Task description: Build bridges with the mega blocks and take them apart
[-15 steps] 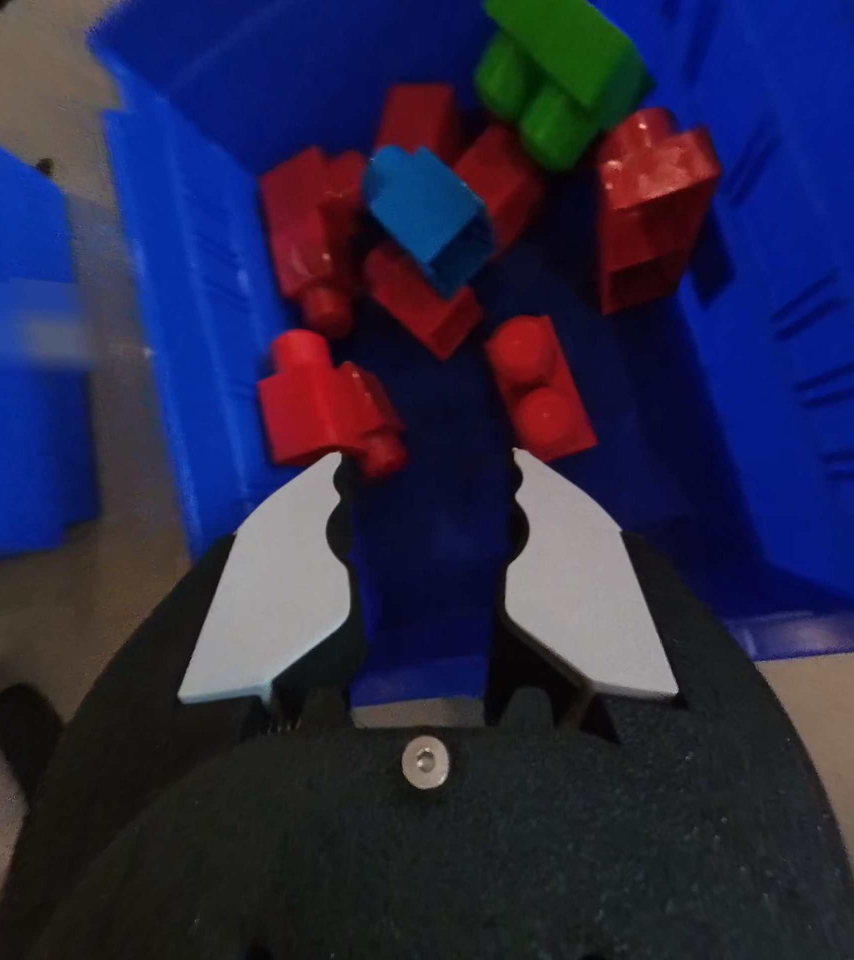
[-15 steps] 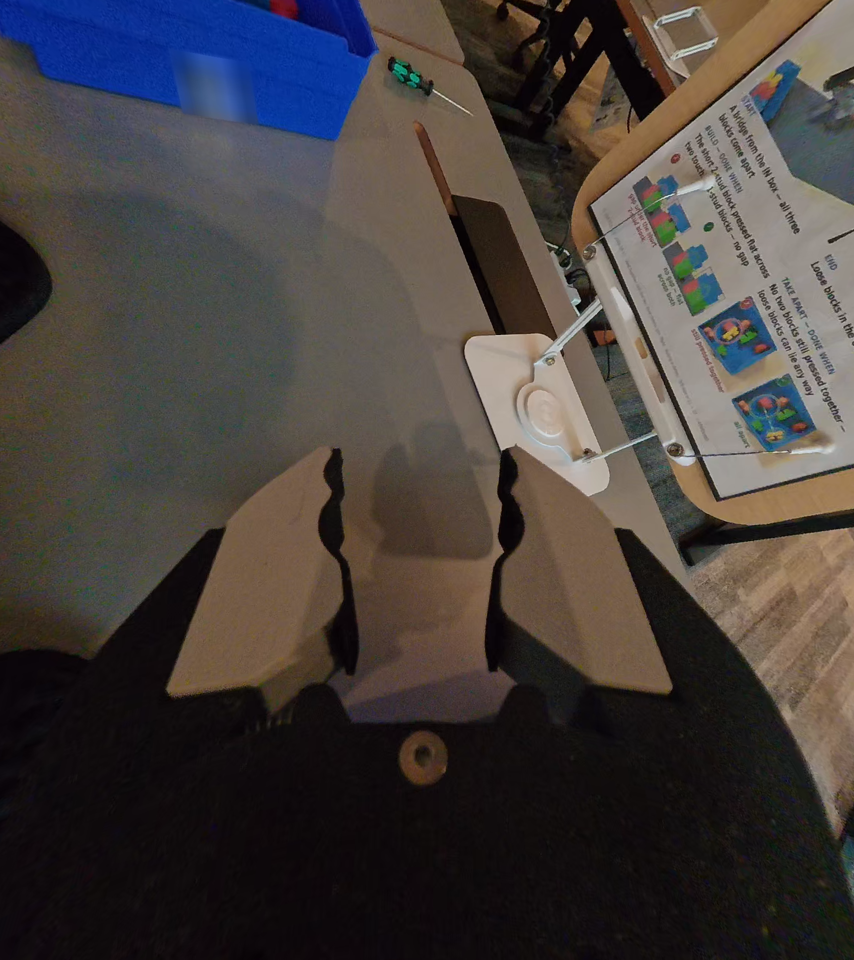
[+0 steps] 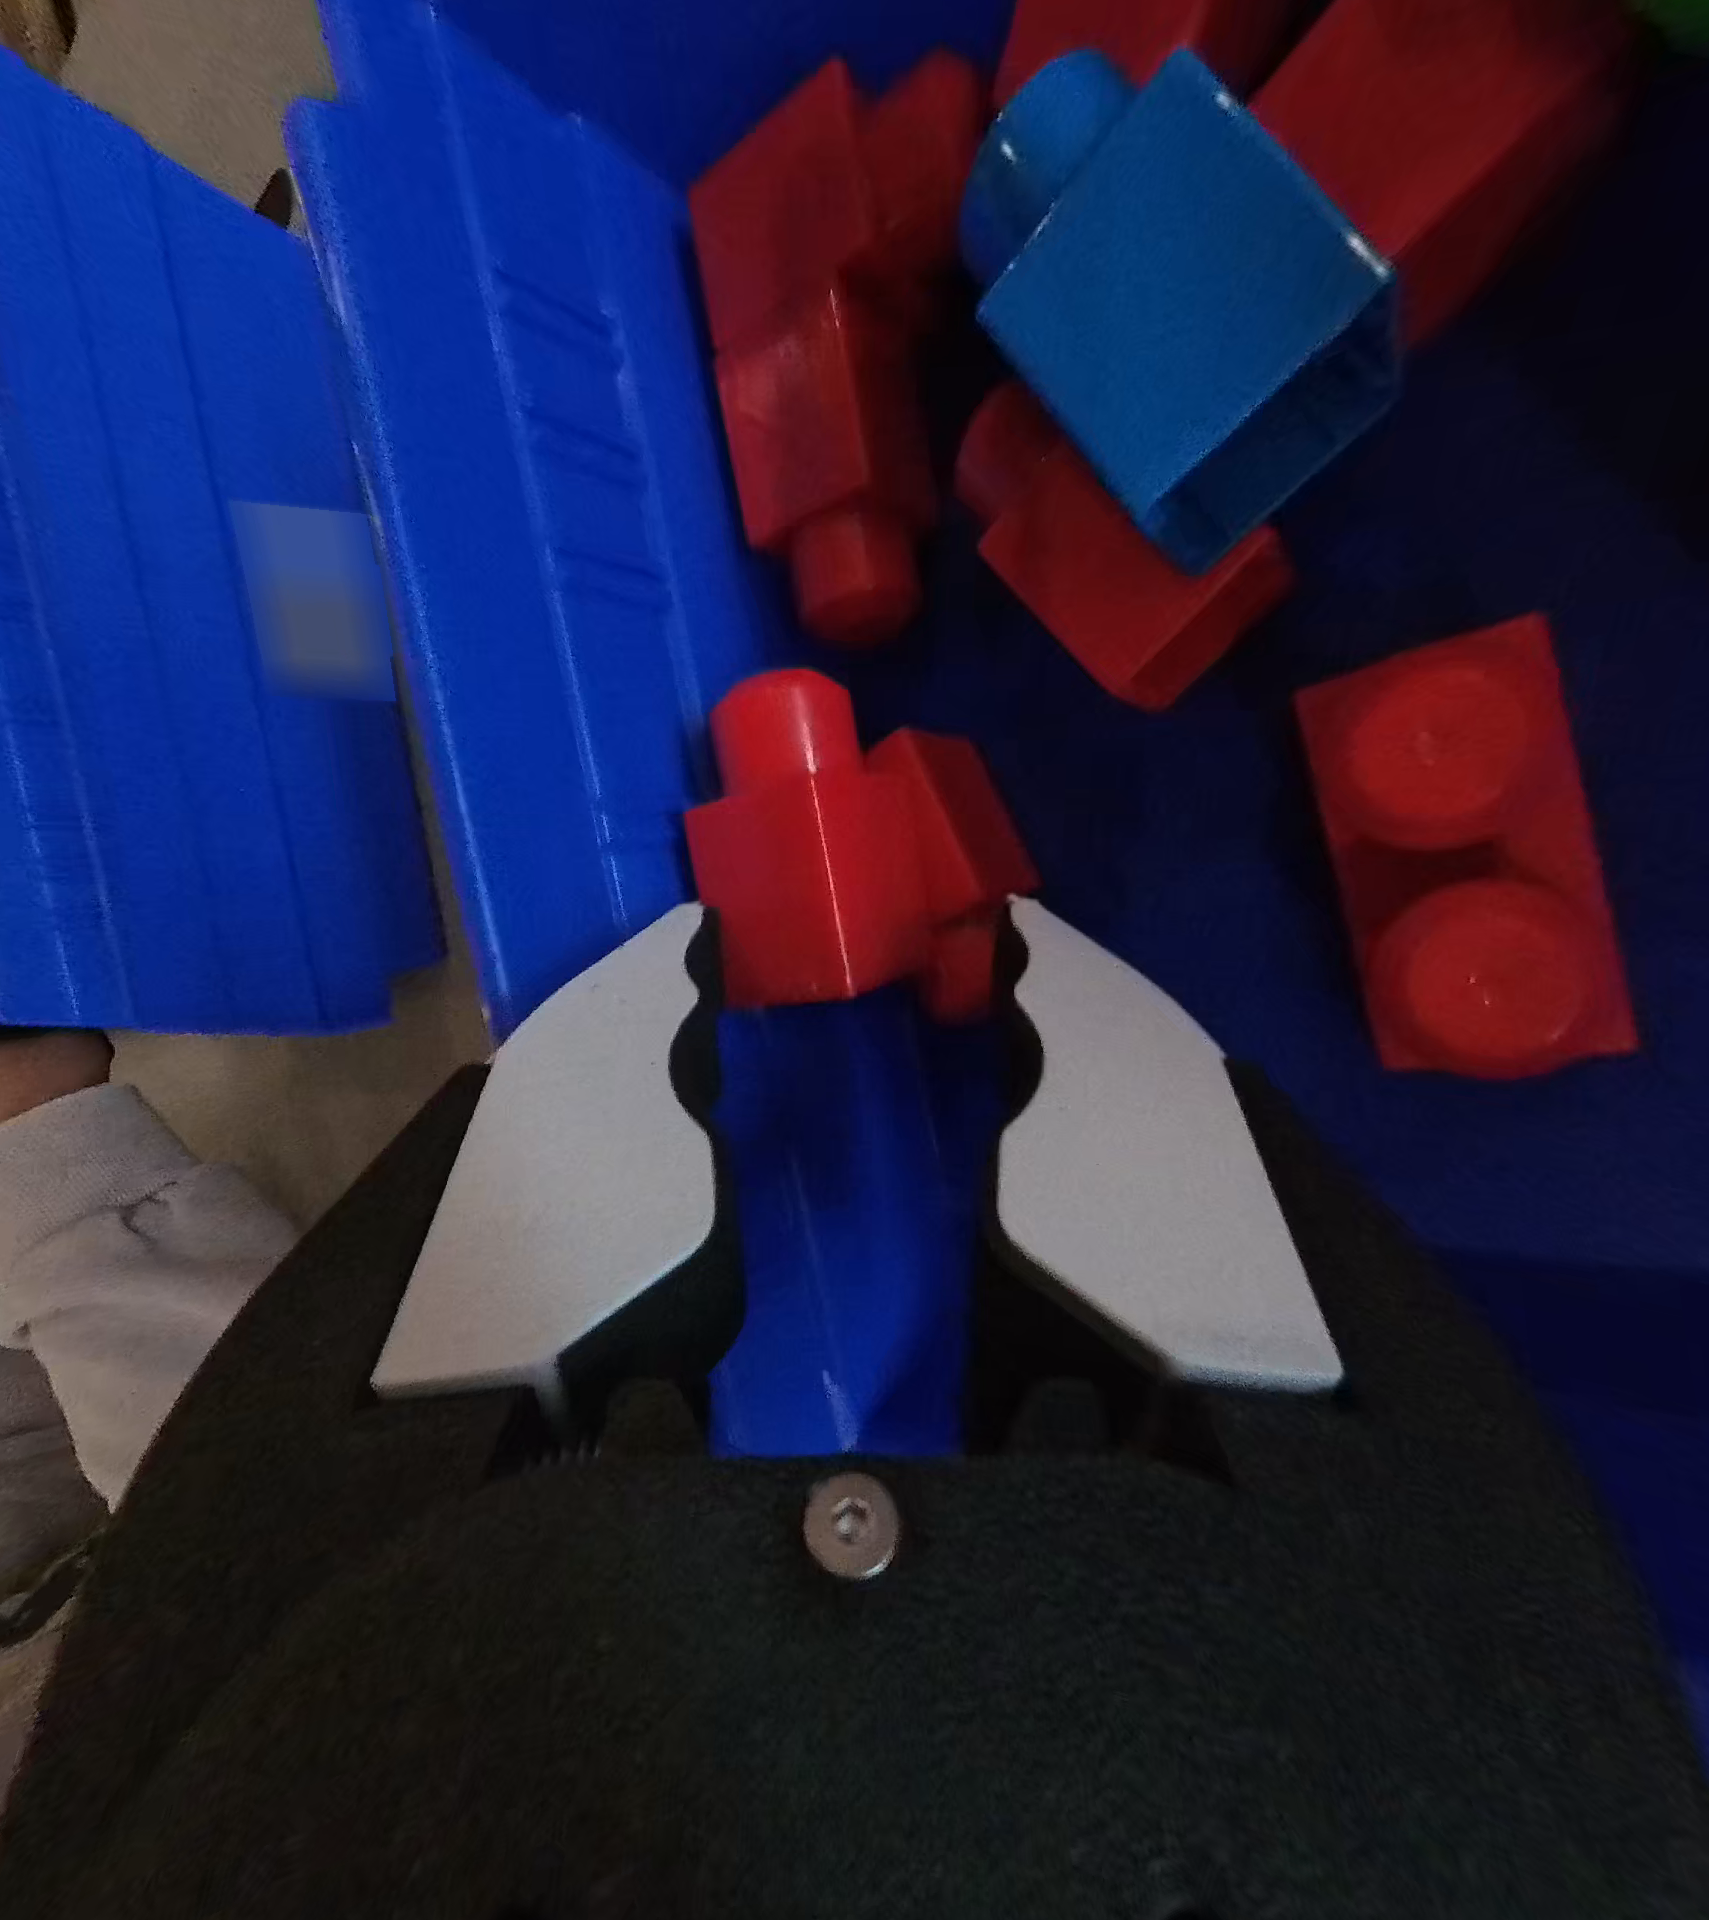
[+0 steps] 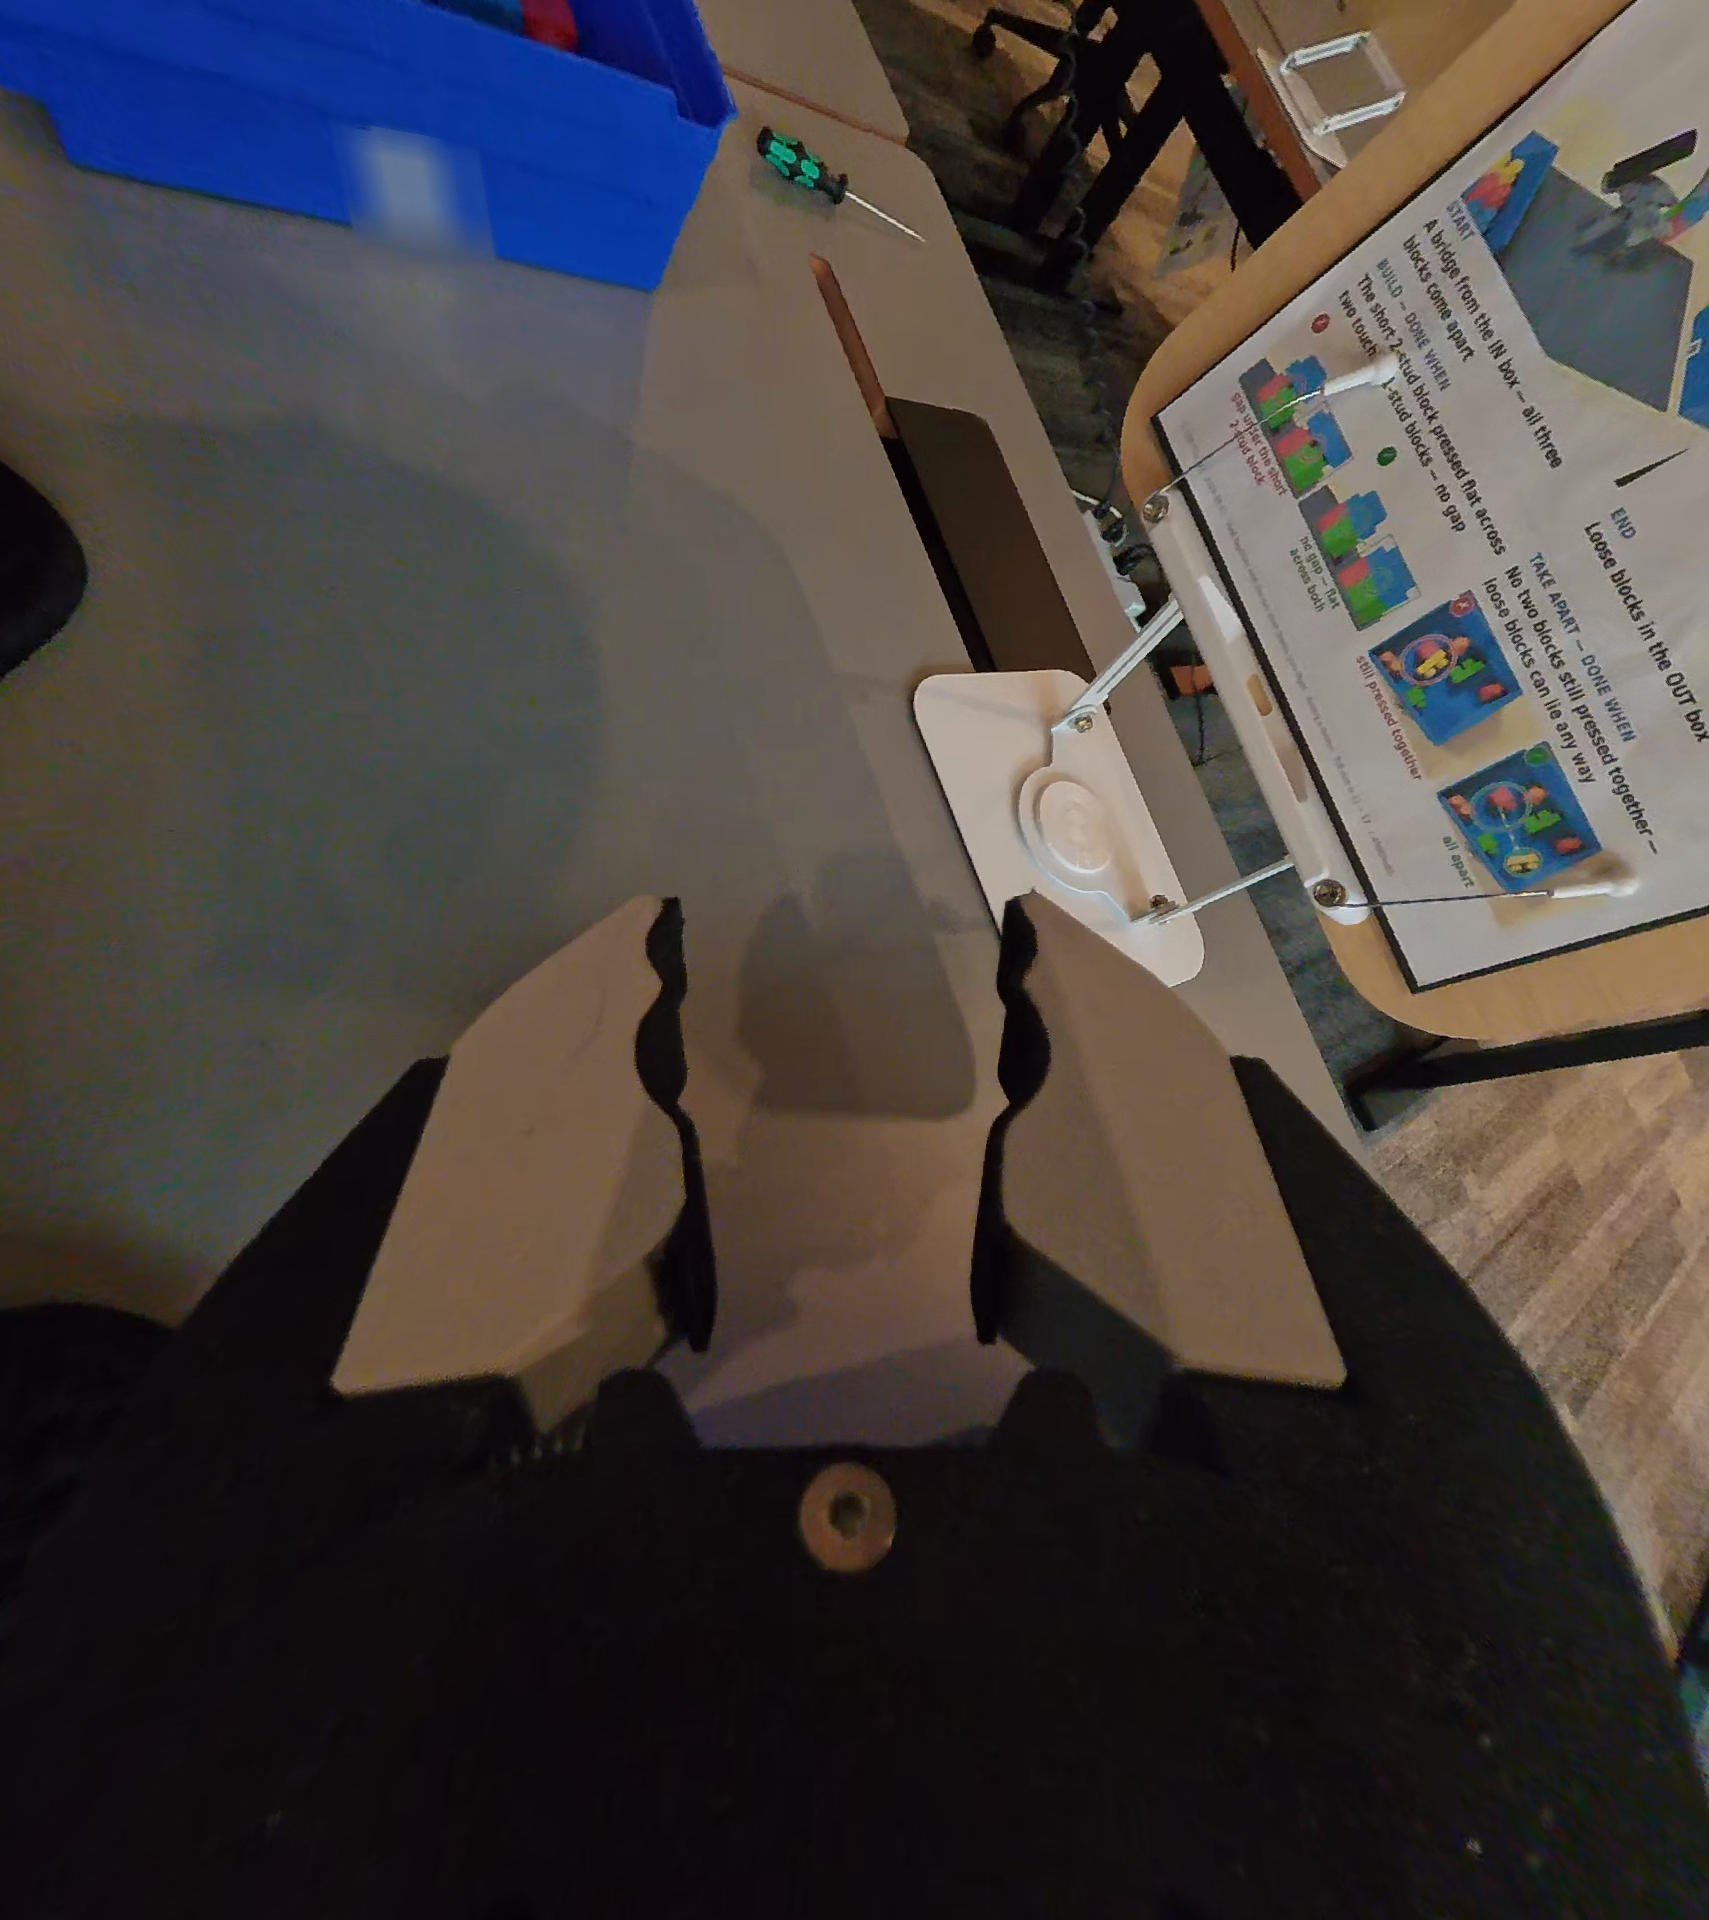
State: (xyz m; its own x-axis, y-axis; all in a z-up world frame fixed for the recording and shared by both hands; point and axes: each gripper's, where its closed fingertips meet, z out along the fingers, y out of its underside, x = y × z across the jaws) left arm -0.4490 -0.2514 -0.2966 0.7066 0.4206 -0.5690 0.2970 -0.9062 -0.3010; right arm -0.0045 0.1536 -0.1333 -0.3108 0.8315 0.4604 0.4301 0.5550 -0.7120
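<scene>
Landmark: blue bin [image 3: 559, 540], all places given rel. to it.
L gripper [image 3: 855, 935]: tips inside bin, close to its left wall; jaws spread wide, straddling small red block assy; contact w/ fingers not clear, can't tell if gripped.
Red block assy [image 3: 829, 883]: red pcs pressed together, one stud pointing away from cam, just beside bin's left wall, on bin floor.
Blue block [image 3: 1182, 301]: single-stud, tilted, hollow underside toward cam, lying on top of red blocks farther into bin.
Red 2-stud block [image 3: 1463, 842]: studs up, flat on bin floor, apart from assy, toward bin's right side.
Other red blocks [image 3: 808, 343]: piled near bin's left wall, beyond assy, under and beside blue block.
Second blue bin [image 3: 133, 582]: outside, just left of main bin, walls nearly touching.
Sleeve [image 3: 71, 1226]: pale cloth, outside bin, lower left.
R gripper [image 4: 834, 925]: well away from a blue bin [image 4: 330, 114], over bare grey table [image 4: 310, 623]; jaws wide apart, nothing between.
Screwdriver [image 4: 808, 171]: green-black handle, on table just right of bin's corner.
White stand base [image 4: 1047, 810]: at table edge, far from bin, holding instruction sheet [image 4: 1515, 499].
</scene>
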